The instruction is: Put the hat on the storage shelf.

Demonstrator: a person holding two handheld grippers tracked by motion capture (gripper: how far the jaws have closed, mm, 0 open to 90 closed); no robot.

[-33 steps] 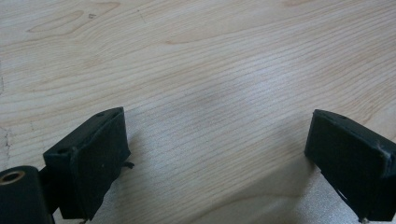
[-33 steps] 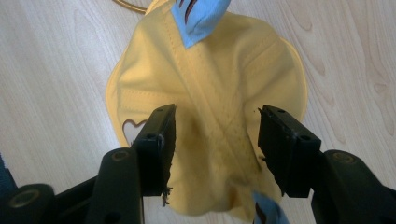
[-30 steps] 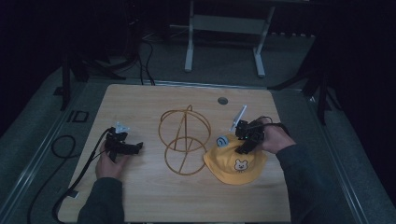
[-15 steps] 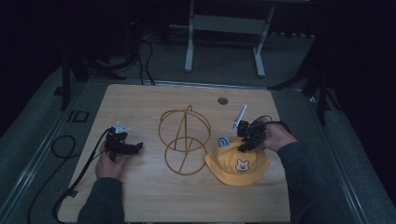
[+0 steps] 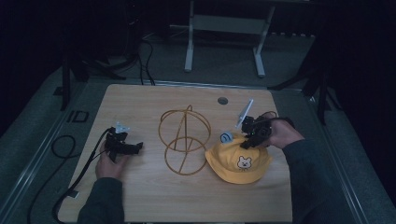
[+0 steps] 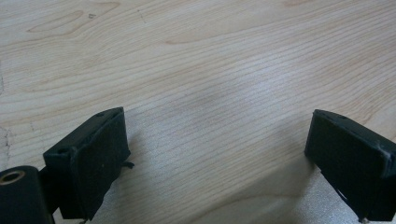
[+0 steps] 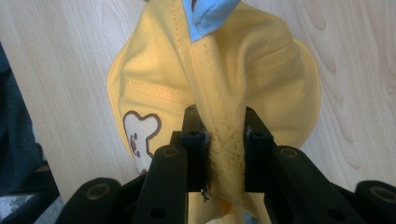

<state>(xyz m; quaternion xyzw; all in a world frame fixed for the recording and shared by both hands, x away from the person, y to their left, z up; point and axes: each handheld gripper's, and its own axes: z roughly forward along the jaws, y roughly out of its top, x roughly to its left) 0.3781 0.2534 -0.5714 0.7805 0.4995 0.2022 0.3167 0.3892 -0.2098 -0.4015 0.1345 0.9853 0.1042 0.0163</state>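
The yellow hat [image 5: 238,163] bears a white bear face outlined in brown, seemingly a light-blue tab, beside the golden-orange wire frame [image 5: 183,139].

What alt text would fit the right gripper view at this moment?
The right tool is shut on a bunched fold of the yellow hat, its black jaws pinching the stitched fabric. A bear patch sits on the hat to the left, a blue tab at the top, and the wooden table lies beneath.

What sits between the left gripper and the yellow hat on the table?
In the high view, the wire hat stand stands between the left gripper and the yellow hat; the rest is bare table.
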